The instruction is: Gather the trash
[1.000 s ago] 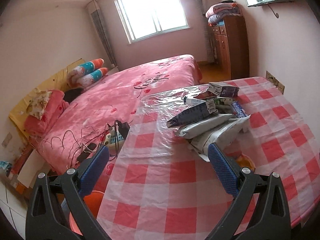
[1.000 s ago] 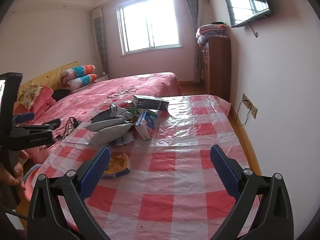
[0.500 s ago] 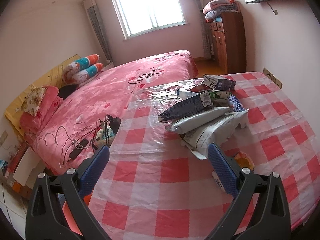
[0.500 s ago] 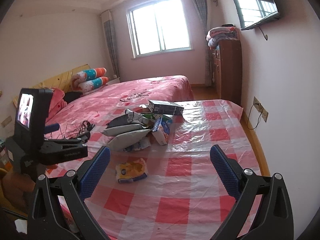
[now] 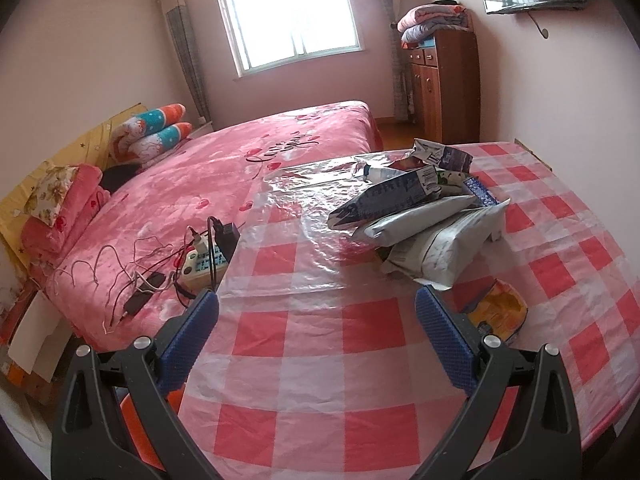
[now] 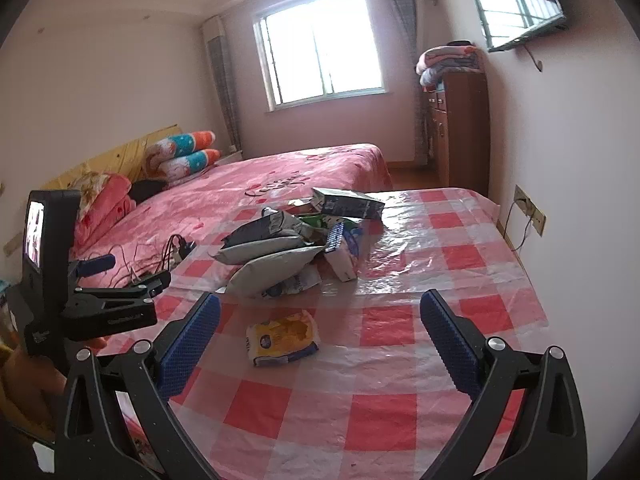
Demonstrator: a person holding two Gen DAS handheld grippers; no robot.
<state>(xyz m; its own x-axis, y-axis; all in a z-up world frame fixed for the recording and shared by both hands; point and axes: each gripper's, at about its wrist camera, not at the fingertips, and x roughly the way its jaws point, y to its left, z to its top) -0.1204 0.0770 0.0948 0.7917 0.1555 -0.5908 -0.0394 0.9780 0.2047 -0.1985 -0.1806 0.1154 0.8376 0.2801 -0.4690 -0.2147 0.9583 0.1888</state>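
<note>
A heap of trash point(image 5: 424, 216) point(image 6: 288, 248), grey mailer bags, cartons and wrappers, lies in the middle of the red-checked table point(image 5: 304, 360) point(image 6: 400, 320). A yellow snack packet point(image 6: 282, 338) point(image 5: 498, 312) lies apart from the heap, nearer me. My left gripper point(image 5: 316, 304) hovers open over the table's left front, short of the heap, holding nothing. My right gripper point(image 6: 318, 308) stands open above the near table, with the yellow packet just below the gap between its fingers. The left gripper's body point(image 6: 100, 304) shows at the left of the right wrist view.
A pink bed point(image 5: 224, 176) runs along the table's left side, with a power strip and tangled cables point(image 5: 192, 260) at its near corner. An orange bin point(image 5: 140, 420) sits below the table's left edge. A wooden cabinet point(image 5: 444, 88) and wall socket point(image 6: 530, 210) stand on the right.
Both grippers have drawn back and risen, so the heap looks farther off. The yellow packet has come into fuller view in both views. Both stay open.
</note>
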